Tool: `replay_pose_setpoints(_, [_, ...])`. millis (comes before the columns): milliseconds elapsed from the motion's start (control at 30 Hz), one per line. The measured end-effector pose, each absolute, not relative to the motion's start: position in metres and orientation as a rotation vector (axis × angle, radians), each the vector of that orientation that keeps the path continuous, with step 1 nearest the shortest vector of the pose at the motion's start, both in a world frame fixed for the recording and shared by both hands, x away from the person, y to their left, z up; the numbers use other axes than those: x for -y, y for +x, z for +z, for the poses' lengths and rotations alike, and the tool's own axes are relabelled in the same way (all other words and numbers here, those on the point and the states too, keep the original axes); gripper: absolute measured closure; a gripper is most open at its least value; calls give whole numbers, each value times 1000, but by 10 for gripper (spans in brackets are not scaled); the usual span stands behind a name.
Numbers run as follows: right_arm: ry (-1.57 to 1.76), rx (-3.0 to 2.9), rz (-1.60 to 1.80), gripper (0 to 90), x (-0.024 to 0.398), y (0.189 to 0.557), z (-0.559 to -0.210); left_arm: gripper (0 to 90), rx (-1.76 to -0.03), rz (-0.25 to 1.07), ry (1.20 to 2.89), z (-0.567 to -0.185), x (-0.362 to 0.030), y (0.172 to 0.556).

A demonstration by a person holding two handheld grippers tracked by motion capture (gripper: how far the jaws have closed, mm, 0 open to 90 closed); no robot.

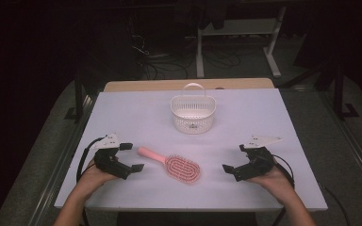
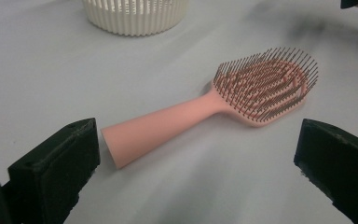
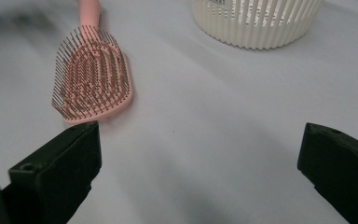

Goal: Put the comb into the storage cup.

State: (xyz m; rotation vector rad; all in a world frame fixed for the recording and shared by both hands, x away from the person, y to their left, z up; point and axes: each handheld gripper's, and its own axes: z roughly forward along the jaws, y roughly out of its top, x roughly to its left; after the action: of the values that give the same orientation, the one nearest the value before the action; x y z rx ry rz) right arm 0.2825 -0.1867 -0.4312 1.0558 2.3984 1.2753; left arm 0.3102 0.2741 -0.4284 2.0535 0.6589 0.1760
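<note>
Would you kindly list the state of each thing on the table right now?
Pink hairbrush: lying flat, bristles up, not held.
White basket: upright, handle raised, apart from the brush.
Left gripper: open, near the brush's handle end.
Right gripper: open, holding nothing.

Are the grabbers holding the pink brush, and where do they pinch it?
Nothing is held. The left gripper and right gripper both have open jaws with nothing between them, and the pink hairbrush lies free on the table, bristles up.
</note>
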Motion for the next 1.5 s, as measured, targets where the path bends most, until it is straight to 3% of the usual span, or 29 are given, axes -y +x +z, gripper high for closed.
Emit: replay_pose_setpoints(1500, [1045, -2391, 1338, 0, 186, 284, -430, 2, -638, 185, 2029, -413, -266, 324])
